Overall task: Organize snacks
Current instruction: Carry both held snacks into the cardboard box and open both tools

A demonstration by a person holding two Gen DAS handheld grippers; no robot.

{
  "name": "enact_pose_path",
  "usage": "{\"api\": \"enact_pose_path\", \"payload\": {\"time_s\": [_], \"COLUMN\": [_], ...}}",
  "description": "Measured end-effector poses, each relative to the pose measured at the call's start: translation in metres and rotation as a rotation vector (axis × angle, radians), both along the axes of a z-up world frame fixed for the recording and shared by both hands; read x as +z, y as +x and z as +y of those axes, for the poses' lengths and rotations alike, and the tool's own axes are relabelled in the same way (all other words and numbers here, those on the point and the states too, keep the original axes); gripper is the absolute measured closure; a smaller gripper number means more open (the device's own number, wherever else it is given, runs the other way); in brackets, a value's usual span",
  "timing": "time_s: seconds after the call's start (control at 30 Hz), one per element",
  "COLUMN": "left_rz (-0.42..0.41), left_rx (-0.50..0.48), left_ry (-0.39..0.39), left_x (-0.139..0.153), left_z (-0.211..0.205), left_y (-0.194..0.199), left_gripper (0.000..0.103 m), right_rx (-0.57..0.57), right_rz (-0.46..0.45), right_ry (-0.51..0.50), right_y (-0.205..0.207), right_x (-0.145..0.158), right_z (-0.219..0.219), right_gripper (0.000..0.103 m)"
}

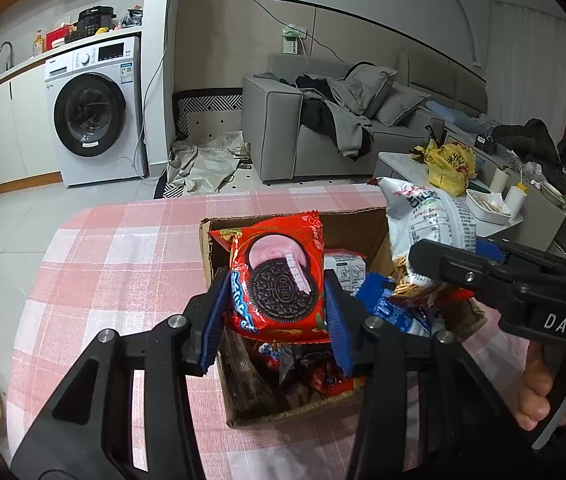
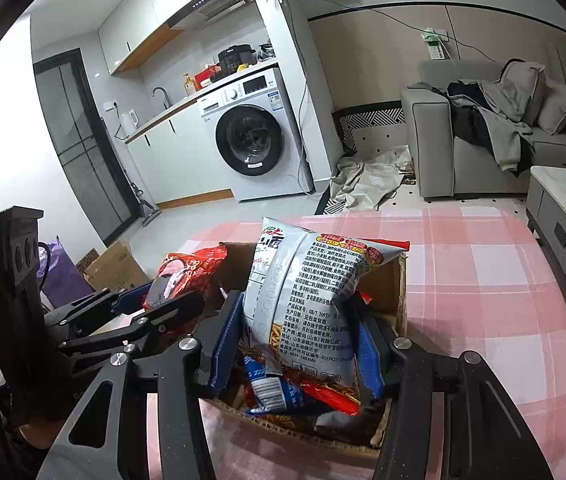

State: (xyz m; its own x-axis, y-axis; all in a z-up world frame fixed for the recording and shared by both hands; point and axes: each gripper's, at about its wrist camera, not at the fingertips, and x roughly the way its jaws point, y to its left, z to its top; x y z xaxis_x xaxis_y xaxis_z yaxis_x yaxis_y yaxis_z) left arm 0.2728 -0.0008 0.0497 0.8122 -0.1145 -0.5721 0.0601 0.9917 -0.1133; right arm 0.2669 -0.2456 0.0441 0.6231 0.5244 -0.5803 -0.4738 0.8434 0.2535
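Note:
A cardboard box [image 1: 207, 248] of snack packets sits on the pink checked table; it also shows in the right wrist view [image 2: 397, 280]. My left gripper [image 1: 277, 308] is shut on a red Oreo packet [image 1: 283, 276] and holds it above the box. My right gripper [image 2: 299, 340] is shut on a white-and-grey noodle snack bag [image 2: 303, 292], also above the box. The right gripper [image 1: 435, 264] and its bag [image 1: 427, 220] appear at the right of the left wrist view. The left gripper [image 2: 171, 300] with the Oreo packet [image 2: 187, 268] appears at the left of the right wrist view.
Blue [image 2: 271, 390] and red [image 2: 331, 396] packets lie loose inside the box. The pink checked tablecloth [image 1: 123, 248] stretches left and behind the box. A low table with a yellow bag [image 1: 451, 164] stands to the right. A cardboard carton [image 2: 115, 268] sits on the floor.

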Motion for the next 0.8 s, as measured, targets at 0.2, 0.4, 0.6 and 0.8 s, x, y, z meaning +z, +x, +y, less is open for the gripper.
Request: {"api": "enact_pose_path", "payload": {"time_s": [0.2,0.4,0.6,0.8], "left_rz": [0.014,0.031,0.045,0.047], "left_rx": [-0.001,-0.006,-0.010,0.001], "left_ry": [0.018,0.012,0.022,0.021], "left_x": [-0.011,-0.019,-0.027,-0.028], "left_z": [0.000,0.002,0.002,0.000], "left_y": [0.011,0.024,0.034,0.029], "left_gripper": [0.061,0.061,0.061,0.061], "right_rx": [-0.002,-0.012,-0.009,-0.009], "right_rz": [0.015,0.027,0.028,0.010], "right_ry": [-0.017,-0.018,-0.015,-0.013], "right_y": [0.011,0.021,0.022,0.014], "right_x": [-0.008,-0.012,-0.010,-0.005], "right_z": [0.006,0.005,0.008,0.001], "right_gripper": [0.051,0.051,0.049,0.040]}}
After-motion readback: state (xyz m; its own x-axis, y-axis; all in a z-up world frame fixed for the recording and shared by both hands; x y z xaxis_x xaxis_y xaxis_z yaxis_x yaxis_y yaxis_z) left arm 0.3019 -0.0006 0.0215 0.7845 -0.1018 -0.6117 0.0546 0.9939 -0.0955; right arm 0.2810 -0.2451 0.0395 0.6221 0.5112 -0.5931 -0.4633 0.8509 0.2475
